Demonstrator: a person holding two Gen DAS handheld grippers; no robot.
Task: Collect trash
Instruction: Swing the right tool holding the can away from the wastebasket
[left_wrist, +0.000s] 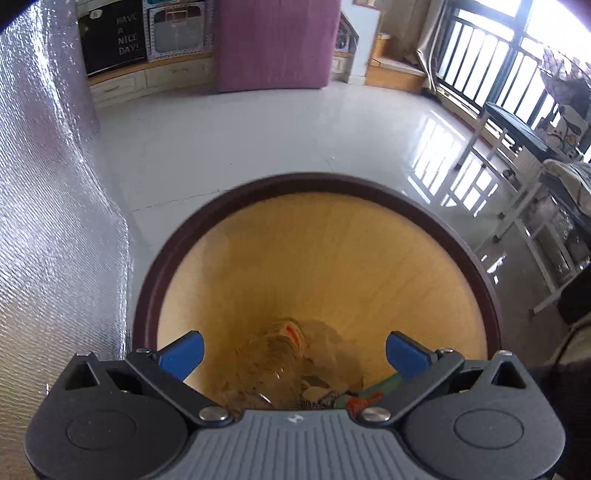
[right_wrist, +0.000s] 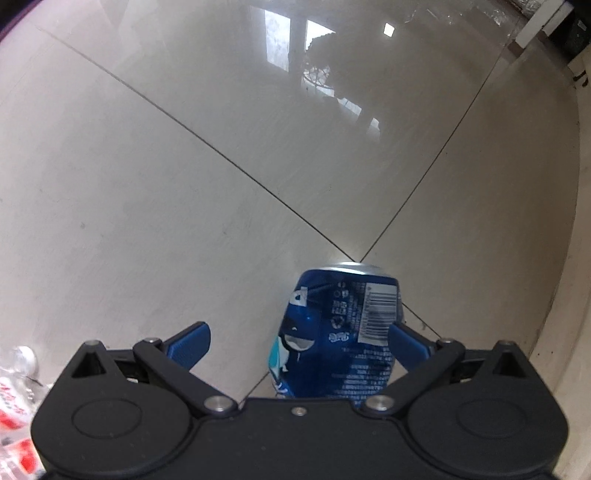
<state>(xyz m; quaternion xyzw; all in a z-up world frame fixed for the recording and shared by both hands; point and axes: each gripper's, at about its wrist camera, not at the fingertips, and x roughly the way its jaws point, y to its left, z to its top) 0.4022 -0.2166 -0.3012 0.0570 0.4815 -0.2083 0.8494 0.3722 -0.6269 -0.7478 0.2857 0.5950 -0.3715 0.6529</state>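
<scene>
My left gripper (left_wrist: 294, 345) hangs open over a round bin (left_wrist: 317, 181) with a dark rim and a pale wooden inside. At the bin's bottom lie a clear plastic bottle with an orange cap (left_wrist: 284, 354) and a green and red wrapper (left_wrist: 369, 395). In the right wrist view a dented blue drink can (right_wrist: 332, 325) lies on the tiled floor between the fingers of my open right gripper (right_wrist: 298, 336). The can sits against the right fingertip (right_wrist: 402, 339) and well apart from the left one.
A crumpled clear bottle with a red label (right_wrist: 14, 387) lies on the floor at the lower left. A silver foil sheet (left_wrist: 55, 221) stands left of the bin. White-framed tables (left_wrist: 517, 221) line the right, and a purple-covered block (left_wrist: 277, 44) stands beyond open floor.
</scene>
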